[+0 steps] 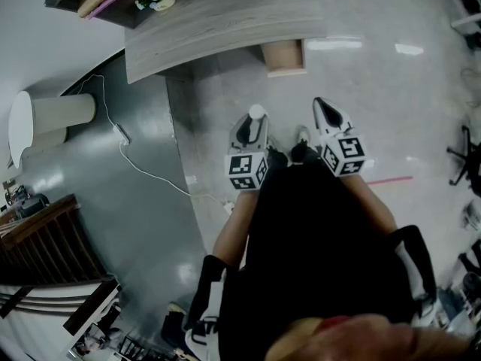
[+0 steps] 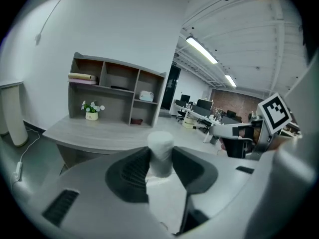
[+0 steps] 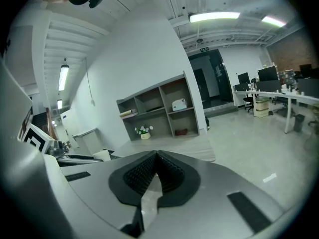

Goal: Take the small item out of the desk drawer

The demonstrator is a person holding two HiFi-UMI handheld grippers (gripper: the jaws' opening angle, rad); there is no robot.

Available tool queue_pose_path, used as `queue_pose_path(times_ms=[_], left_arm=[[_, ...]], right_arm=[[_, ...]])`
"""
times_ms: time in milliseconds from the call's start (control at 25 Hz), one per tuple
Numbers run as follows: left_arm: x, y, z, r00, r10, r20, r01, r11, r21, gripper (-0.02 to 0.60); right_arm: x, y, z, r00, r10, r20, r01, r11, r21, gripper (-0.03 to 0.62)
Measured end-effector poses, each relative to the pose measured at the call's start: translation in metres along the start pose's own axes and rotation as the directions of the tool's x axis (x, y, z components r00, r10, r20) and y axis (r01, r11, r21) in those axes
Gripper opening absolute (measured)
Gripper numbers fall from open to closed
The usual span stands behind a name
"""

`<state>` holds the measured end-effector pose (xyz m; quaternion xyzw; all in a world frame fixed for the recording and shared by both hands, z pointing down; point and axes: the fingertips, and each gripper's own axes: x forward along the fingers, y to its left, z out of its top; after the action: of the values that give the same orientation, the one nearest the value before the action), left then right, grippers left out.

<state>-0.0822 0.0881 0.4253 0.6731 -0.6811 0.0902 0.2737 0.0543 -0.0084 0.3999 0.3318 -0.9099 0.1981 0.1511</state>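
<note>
My left gripper (image 1: 254, 122) is shut on a small white cylinder (image 1: 257, 112), which stands upright between the dark pads (image 2: 133, 167) in the left gripper view, where the cylinder (image 2: 160, 148) sticks up above the jaws. My right gripper (image 1: 323, 107) is beside it, shut with nothing between its jaws, as the right gripper (image 3: 156, 152) view shows. Both are held above the floor, well back from the grey wooden desk (image 1: 218, 21). A light wooden drawer unit (image 1: 284, 55) sits under the desk's edge; I cannot tell whether its drawer stands open.
A grey cubby shelf (image 2: 117, 91) with a small potted plant (image 2: 91, 109) stands on the desk. A white cylindrical bin (image 1: 45, 115) and a trailing white cable (image 1: 143, 168) are on the darker floor at left. Office desks and chairs (image 3: 269, 96) lie far behind.
</note>
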Motion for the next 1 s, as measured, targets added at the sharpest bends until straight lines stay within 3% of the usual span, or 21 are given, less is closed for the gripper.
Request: queue_pose_path(times_ms=[400, 1000], left_arm=[[-0.037, -0.007, 0.053, 0.991, -0.058, 0.120, 0.050, 0.997, 0.067, 0.146], [-0.042, 0.007, 0.052, 0.989, -0.086, 0.118, 0.079, 0.995, 0.063, 0.146]], right_arm=[[-0.008, 0.009, 0.002, 0.999, -0.042, 0.022, 0.042, 0.999, -0.022, -0.002], [0.002, 0.036, 0.004, 0.999, -0.019, 0.031, 0.020, 0.999, -0.040, -0.002]])
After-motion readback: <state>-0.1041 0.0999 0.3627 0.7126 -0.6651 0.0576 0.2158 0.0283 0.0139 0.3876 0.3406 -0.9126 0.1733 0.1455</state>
